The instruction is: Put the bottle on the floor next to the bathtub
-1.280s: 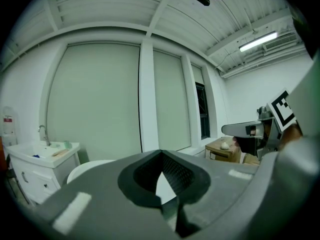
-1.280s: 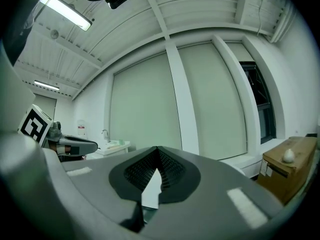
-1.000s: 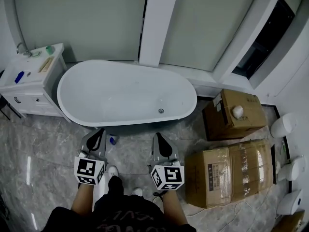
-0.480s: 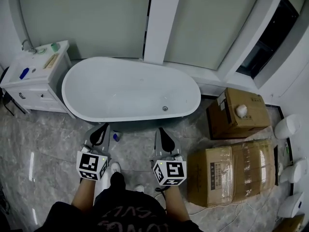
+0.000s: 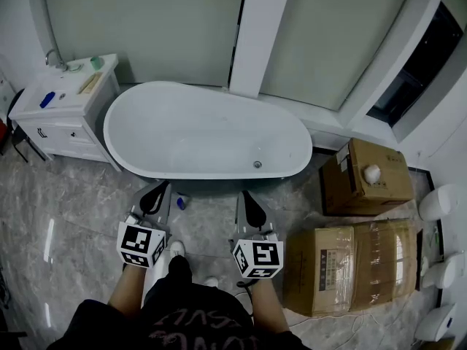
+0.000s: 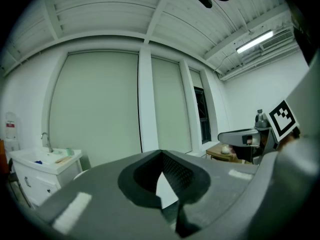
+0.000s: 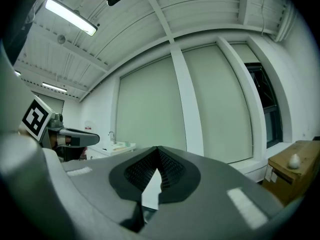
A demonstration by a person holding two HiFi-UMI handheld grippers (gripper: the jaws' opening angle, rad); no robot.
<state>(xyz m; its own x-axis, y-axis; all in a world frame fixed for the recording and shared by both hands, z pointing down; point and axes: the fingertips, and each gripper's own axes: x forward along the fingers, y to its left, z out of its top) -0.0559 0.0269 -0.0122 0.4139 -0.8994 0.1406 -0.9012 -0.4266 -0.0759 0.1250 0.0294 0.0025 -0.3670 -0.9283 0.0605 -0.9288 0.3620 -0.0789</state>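
A bathroom, plainly: a white freestanding oval bathtub [image 5: 208, 130] stands on a marble-tiled floor [image 5: 66, 217], a white vanity cabinet [image 5: 66, 115] with a faucet [image 5: 55, 58] beside it, and sealed cardboard boxes [image 5: 343, 257] are stacked nearby.

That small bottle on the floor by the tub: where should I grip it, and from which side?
Grip the bottle probably by its body below the blue cap, coming from the open floor side: the bathtub wall stands right behind it. The left gripper is nearest but shut, so open it first. The bottle shows too small here to judge its tilt.
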